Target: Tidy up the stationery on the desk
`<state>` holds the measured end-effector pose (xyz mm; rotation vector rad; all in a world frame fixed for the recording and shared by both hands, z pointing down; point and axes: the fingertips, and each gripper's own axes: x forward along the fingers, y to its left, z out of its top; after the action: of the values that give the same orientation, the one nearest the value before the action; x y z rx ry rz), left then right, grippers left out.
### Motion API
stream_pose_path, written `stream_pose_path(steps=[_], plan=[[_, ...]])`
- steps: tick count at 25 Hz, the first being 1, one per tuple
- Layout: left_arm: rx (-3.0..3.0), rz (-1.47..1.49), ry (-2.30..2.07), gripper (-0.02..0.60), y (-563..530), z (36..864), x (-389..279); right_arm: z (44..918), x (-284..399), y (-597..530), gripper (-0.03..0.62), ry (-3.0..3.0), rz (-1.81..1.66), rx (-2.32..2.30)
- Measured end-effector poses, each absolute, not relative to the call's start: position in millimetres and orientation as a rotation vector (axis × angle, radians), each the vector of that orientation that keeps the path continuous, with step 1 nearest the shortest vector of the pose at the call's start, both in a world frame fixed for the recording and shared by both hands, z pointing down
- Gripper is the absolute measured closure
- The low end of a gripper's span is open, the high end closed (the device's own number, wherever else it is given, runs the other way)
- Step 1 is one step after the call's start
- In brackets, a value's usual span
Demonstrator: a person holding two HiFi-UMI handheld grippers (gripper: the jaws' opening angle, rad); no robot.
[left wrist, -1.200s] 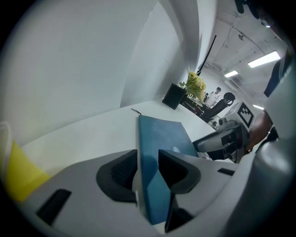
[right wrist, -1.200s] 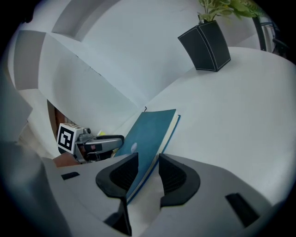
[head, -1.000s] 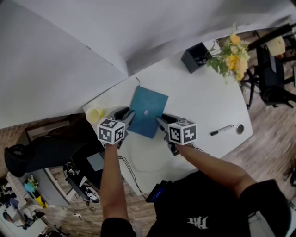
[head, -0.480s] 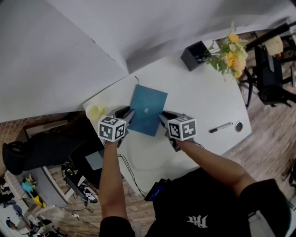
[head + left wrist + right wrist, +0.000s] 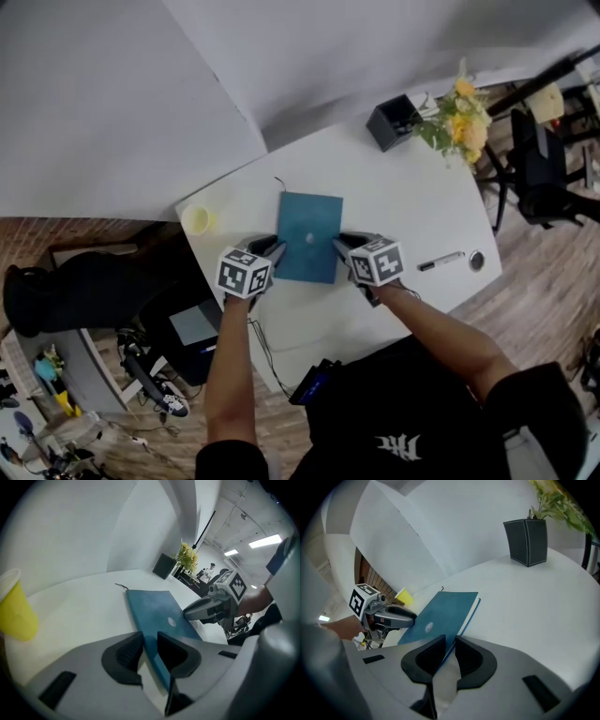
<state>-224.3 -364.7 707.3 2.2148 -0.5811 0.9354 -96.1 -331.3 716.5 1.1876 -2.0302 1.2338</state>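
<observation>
A: Grip check: what are the tongs doing?

B: Left gripper (image 5: 272,251) is pinched narrow on the near left edge of the blue notebook (image 5: 308,234). Right gripper (image 5: 342,246) is clamped on its near right edge. In both gripper views the cover sits between the pads.

A: And where is the book?

B: Flat on the white desk (image 5: 412,211), about mid-desk. A yellow cup (image 5: 197,219) stands well to its left, and a black pen holder (image 5: 392,122) sits well apart at the far edge.

A: How should it be moved?

B: Both holds look shallow, so I'd raise both sides together and level. Uneven lifting could twist the book or pull an edge free. Go slowly and steer away from the cup. The marker (image 5: 441,262) off to the right can wait.
</observation>
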Motion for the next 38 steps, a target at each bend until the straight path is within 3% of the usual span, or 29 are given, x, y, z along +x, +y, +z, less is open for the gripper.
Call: stream_pose_path(steps=[38], plan=[[2.007,0.913,-0.662,0.505,-146,713,-115,722,15,-183,0.511,-2.115,0.886,0.661]])
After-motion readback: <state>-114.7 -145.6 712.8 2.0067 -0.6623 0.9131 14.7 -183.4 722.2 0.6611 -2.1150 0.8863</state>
